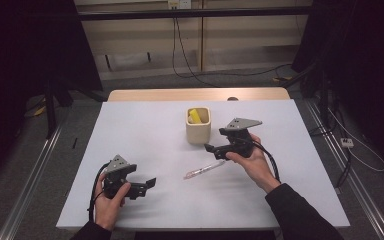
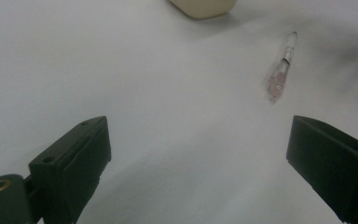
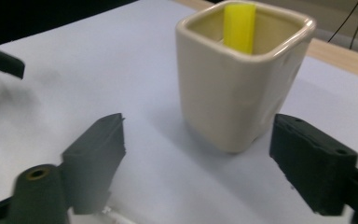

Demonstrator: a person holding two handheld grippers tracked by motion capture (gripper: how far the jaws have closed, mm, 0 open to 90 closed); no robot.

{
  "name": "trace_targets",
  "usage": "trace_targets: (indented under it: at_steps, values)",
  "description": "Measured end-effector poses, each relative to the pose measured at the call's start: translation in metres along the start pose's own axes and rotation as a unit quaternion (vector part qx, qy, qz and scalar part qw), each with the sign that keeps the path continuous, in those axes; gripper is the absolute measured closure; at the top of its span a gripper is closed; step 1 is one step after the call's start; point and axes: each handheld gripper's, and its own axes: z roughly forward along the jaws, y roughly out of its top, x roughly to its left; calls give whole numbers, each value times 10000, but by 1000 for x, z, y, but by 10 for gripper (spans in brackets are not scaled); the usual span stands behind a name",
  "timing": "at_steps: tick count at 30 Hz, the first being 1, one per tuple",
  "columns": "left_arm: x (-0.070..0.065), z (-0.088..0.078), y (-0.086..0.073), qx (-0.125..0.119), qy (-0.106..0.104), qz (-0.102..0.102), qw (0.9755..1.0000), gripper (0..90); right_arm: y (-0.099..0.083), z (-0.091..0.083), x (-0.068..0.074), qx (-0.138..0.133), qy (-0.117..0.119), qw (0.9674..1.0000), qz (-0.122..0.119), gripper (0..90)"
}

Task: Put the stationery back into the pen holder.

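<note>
A cream square cup (image 1: 198, 131) stands mid-table with a yellow strip (image 1: 195, 116) leaning inside it. A clear pen with a pink end (image 1: 204, 169) lies on the white table in front of the cup. My right gripper (image 1: 213, 150) hovers just right of the cup's base and above the pen's far end, open and holding nothing. In the right gripper view the cup (image 3: 237, 79) and the yellow strip (image 3: 239, 25) stand just beyond the right gripper (image 3: 198, 158). My left gripper (image 1: 149, 184) rests near the front left, open and holding nothing. In the left gripper view the left gripper (image 2: 198, 158) faces the pen (image 2: 279, 74).
The white table (image 1: 145, 125) has a bare wooden strip along its far edge. Dark stands and cables sit on the floor beyond. The left gripper's jaw (image 3: 2, 60) appears far off in the right gripper view. The cup's base (image 2: 203, 7) is at the left gripper view's top.
</note>
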Motion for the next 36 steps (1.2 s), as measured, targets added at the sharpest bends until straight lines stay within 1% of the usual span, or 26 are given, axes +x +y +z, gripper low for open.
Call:
trace_targets:
  at_steps: [1,2,3,4,5,6,7,8,10,11,12,13,14,16,20,23,25,27,31,33,34,36]
  values:
    - [0,0,0,-14,-4,-4,10000,63,-1,0,1,88,107,9999,36,248]
    - [0,0,0,0,-3,-3,10000,63,-2,0,2,168,237,9995,76,297]
    - [0,0,0,3,-24,7,10000,65,-3,0,3,263,379,9989,63,368]
    - [0,0,0,1,-27,1,10000,67,-5,0,4,310,514,9982,60,399]
    - [0,0,0,-13,-11,4,10000,67,-6,0,6,330,597,9977,54,413]
    - [0,-1,0,-2,-12,11,10000,67,-8,1,8,376,675,9970,10,440]
    - [0,0,0,-16,-7,0,10000,67,-10,3,10,464,739,9962,-85,463]
    - [0,0,0,-11,-3,-9,10000,67,-11,5,13,544,756,9955,-168,482]
    - [1,0,0,24,-12,20,10000,67,-14,10,20,661,775,9943,-321,479]
    - [1,0,0,24,-13,26,10000,67,-14,12,21,665,841,9935,-391,473]
    - [0,0,0,19,-7,12,10000,67,-15,13,24,678,939,9924,-411,473]
    - [0,1,0,28,-13,10,10000,67,-15,15,26,693,992,9915,-484,474]
    - [0,0,0,33,-14,12,10000,66,-14,16,29,724,990,9909,-554,501]
    - [0,0,0,22,-15,18,10000,67,-14,19,33,768,1034,9894,-666,606]
    - [0,0,0,26,-21,13,10000,67,-17,23,37,871,1148,9865,-772,825]
    - [0,0,0,31,-32,14,10000,67,-19,26,43,969,1269,9830,-910,900]
    - [0,0,0,30,-27,12,10000,67,-20,28,47,1031,1349,9813,-905,900]
    - [0,0,0,26,-22,14,10000,67,-22,30,51,1112,1385,9788,-1019,900]
    - [0,0,0,27,-21,17,10000,67,-26,36,59,1259,1444,9747,-1152,900]
    - [0,0,0,33,-41,16,10000,67,-28,38,62,1310,1409,9728,-1287,900]
    - [0,0,0,24,-39,19,10000,67,-29,39,63,1335,1400,9723,-1314,900]
    - [1,0,0,34,-48,19,10000,67,-32,41,64,1356,1425,9723,-1264,900]
